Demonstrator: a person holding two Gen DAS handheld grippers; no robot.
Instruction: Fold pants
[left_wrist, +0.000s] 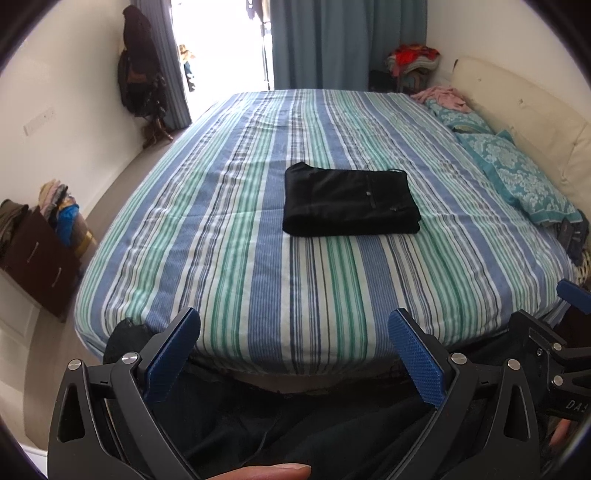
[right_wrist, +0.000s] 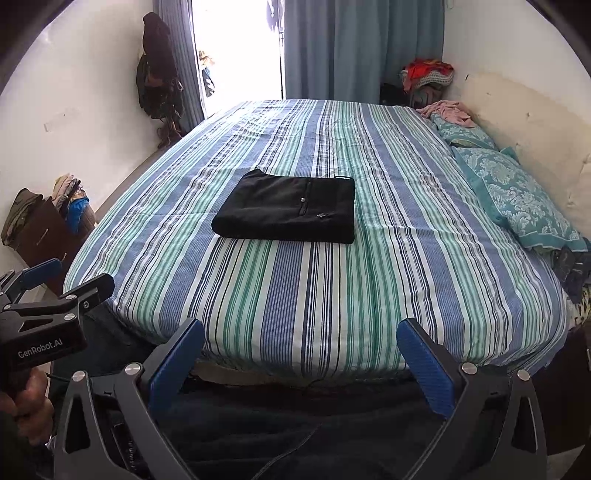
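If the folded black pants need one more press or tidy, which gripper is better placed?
Right, marginally. The folded black pants lie nearer the centre line of the right gripper; from the left gripper they sit off to the right. Both are open, empty, and back at the bed edge.

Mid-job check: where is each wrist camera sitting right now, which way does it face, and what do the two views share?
Left wrist: at the bed's near edge, facing the folded black pants; shows the open left gripper, a fingertip, and the right gripper's edge.
Right wrist: beside it, facing the same way; shows the open right gripper, the left gripper and a hand.
Shared: pants, striped blue-green bedsheet, teal patterned pillows.
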